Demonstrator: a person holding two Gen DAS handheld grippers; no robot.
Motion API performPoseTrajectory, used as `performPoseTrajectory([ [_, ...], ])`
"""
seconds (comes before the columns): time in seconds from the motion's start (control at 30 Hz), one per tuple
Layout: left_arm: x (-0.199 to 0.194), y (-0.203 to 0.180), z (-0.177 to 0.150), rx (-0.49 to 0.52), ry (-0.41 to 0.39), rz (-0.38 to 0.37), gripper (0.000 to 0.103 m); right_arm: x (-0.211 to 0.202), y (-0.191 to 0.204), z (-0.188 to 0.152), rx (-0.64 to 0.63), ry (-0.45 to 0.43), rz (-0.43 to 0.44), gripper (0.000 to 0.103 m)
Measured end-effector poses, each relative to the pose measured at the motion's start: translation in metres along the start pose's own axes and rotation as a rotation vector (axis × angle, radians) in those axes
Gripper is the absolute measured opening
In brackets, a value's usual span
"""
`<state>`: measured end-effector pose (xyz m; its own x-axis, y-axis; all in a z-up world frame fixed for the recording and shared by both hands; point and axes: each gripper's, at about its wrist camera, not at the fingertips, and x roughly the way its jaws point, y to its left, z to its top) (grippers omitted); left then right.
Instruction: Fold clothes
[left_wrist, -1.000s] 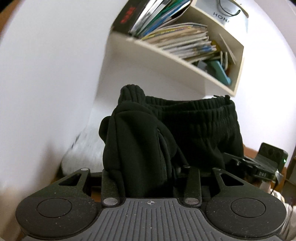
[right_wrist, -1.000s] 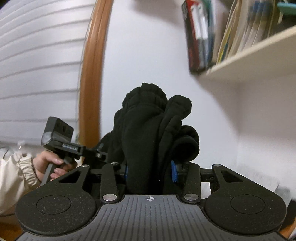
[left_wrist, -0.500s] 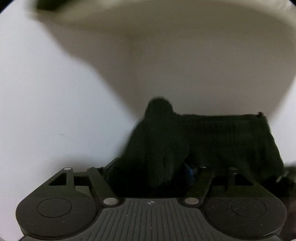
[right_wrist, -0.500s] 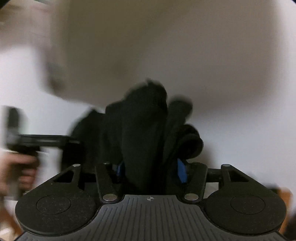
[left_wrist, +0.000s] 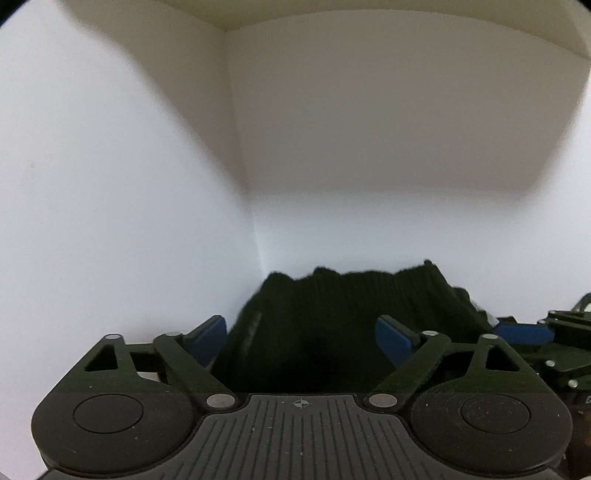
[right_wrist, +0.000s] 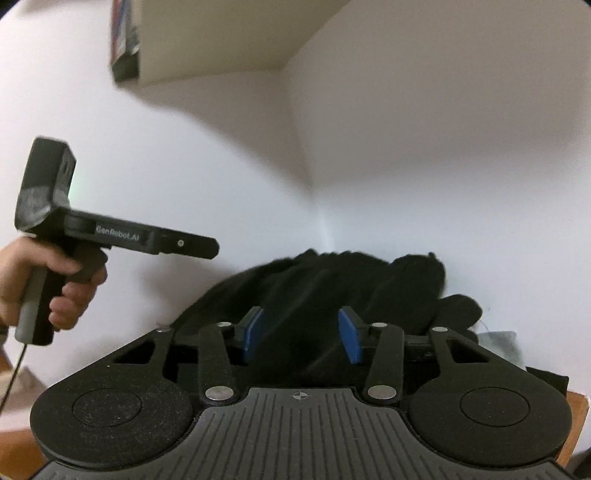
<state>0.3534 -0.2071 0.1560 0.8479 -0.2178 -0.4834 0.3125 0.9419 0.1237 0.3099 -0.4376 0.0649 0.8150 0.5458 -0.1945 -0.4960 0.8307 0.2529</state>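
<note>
Both the left gripper (left_wrist: 301, 338) and right gripper (right_wrist: 301, 336) gape wide, gripping nothing, black garment (left_wrist: 347, 314) at lower centre between their fingers.

Looked like a home, prob. a bedroom or study corner. We saw plain white walls (right_wrist: 443, 147) meeting in a corner, a cream wall shelf (right_wrist: 207, 40) overhead w/ a book spine (right_wrist: 123, 37) at its edge, black clothing (right_wrist: 332, 280) heaped below, and a bit of wood surface (right_wrist: 576, 413) at right.
</note>
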Motion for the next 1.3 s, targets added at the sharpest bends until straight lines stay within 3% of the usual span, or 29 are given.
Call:
performPoseTrajectory([
  [0.23, -0.004, 0.015, -0.022, -0.059, 0.017, -0.014, 0.103, 0.002, 0.038, -0.018, -0.088, 0.051, 0.035, 0.042],
  [0.47, -0.005, 0.024, -0.038, -0.097, 0.038, -0.010, 0.103, -0.028, 0.046, -0.054, -0.135, 0.065, -0.024, 0.042],
  [0.63, -0.026, 0.023, -0.044, -0.111, 0.043, 0.021, 0.103, -0.033, 0.053, -0.054, -0.143, 0.056, -0.060, 0.044],
  [0.73, -0.047, 0.020, -0.048, -0.109, 0.049, 0.043, 0.103, -0.044, 0.062, -0.048, -0.130, 0.035, -0.062, 0.061],
  [0.8, -0.063, 0.019, -0.052, -0.119, 0.040, 0.051, 0.103, -0.049, 0.070, -0.045, -0.121, 0.033, -0.059, 0.066],
  [0.93, -0.096, 0.019, -0.067, -0.142, 0.036, 0.064, 0.103, -0.052, 0.088, -0.041, -0.087, 0.043, -0.016, 0.098],
  [0.97, -0.105, 0.019, -0.072, -0.146, 0.033, 0.069, 0.103, -0.052, 0.093, -0.041, -0.077, 0.045, 0.001, 0.102],
  [1.1, -0.141, 0.023, -0.092, -0.170, 0.022, 0.083, 0.103, -0.044, 0.111, -0.045, -0.026, 0.107, 0.074, 0.103],
  [1.3, -0.186, 0.031, -0.124, -0.211, 0.019, 0.093, 0.103, -0.047, 0.135, -0.053, -0.017, 0.165, 0.091, 0.103],
])
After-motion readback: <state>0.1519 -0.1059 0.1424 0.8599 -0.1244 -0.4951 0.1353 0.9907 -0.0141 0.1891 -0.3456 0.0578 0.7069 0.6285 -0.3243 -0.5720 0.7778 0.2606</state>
